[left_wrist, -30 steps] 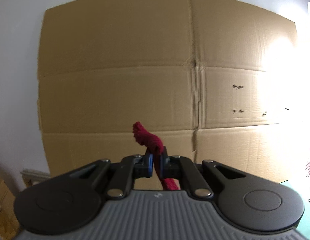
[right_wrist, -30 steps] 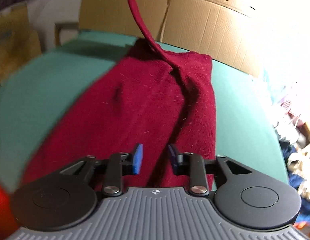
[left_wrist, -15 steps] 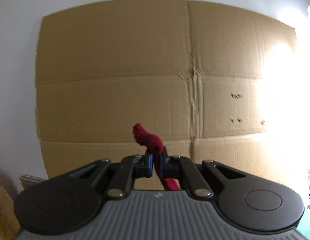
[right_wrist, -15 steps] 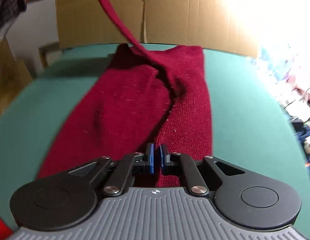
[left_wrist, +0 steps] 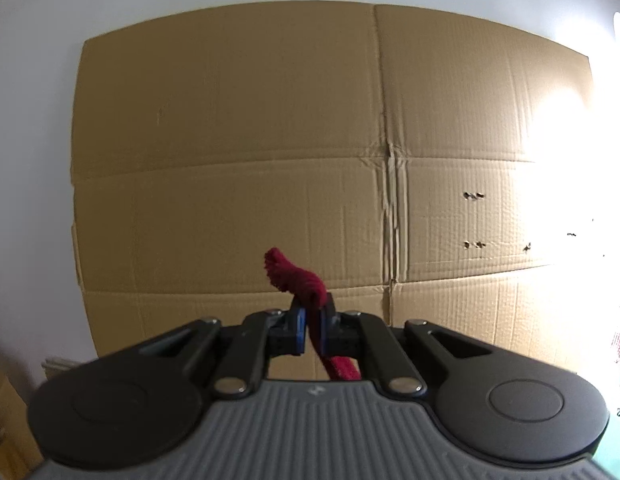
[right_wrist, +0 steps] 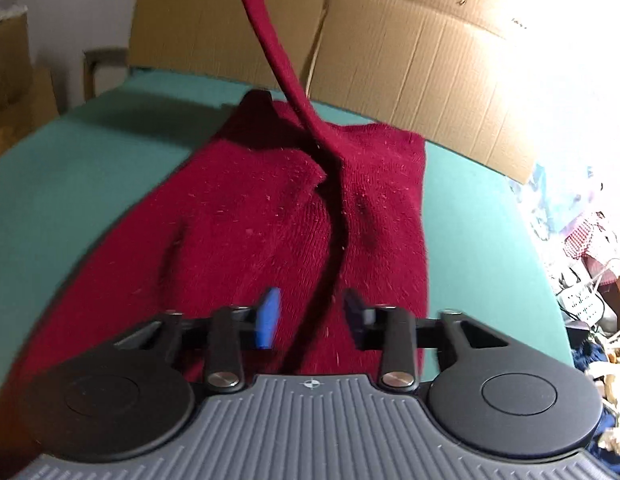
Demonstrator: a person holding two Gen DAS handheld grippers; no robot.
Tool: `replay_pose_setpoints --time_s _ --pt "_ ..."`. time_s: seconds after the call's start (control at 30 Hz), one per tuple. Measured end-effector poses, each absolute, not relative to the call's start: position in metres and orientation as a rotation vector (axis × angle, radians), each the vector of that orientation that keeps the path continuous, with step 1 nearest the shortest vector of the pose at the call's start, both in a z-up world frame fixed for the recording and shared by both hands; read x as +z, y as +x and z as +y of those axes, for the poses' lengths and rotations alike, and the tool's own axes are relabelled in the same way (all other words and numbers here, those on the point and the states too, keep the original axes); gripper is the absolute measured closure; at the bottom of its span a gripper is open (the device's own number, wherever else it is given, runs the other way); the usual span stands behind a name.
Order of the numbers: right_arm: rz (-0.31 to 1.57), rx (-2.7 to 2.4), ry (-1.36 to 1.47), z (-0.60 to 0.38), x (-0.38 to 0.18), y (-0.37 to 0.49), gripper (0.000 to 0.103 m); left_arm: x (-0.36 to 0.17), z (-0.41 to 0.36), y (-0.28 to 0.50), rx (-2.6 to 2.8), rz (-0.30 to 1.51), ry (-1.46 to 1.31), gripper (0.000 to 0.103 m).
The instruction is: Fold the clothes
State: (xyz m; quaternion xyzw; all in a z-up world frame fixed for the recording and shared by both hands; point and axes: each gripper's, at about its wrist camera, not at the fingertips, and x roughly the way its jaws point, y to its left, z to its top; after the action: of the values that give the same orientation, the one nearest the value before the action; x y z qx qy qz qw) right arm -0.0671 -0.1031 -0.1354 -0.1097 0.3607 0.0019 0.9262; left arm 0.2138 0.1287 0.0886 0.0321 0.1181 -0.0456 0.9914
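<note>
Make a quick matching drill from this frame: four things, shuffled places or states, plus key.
Things:
1. left gripper
2. right gripper
3. dark red knitted garment
4. flattened brown cardboard sheet

States:
A. jaws apart and opening, pads gripping nothing
B. upright against the white wall
C. clamped on a strip of red knit
D. spread on the green table top, one strip lifted

Pairs: 1-C, 2-A, 3-D, 4-B
</note>
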Motion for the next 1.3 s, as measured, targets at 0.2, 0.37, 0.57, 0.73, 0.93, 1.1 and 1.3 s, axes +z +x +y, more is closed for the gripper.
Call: replay_pose_setpoints --time_s 0.2,0.37,0.57,0.73,0.93,1.1,1.3 --pt "0.777 -0.089 -0.185 -0.117 -0.151 -0.034 0.083 0.088 0.122 0.203 -0.089 0.225 0.092 0.099" --pt "0.769 -0.102 -0.137 -0.120 -0.145 -0.038 0.096 0.087 0.124 0.209 -0.089 0.228 0.083 0.099" --pt "0.728 -0.023 -0.100 -0.109 -0.136 -0.040 0.096 0.086 0.131 0.229 -0.078 0.219 0.058 0.099" --pt "0.762 -0.023 -0.074 -0.111 -0.145 -0.035 0.076 0.073 0.131 0.238 -0.071 0.255 0.062 0.100" --pt "0.743 -0.016 0.029 -0.122 -0.138 -0.045 0.070 0.068 0.142 0.236 -0.053 0.263 0.023 0.100" --pt "0.759 -0.039 0.009 -0.121 -0.138 -0.049 0.087 0.064 0.148 0.245 -0.045 0.274 0.025 0.100" --pt "0.860 -0.039 0.023 -0.122 -0.135 -0.060 0.086 0.055 0.143 0.246 -0.061 0.288 0.040 0.100"
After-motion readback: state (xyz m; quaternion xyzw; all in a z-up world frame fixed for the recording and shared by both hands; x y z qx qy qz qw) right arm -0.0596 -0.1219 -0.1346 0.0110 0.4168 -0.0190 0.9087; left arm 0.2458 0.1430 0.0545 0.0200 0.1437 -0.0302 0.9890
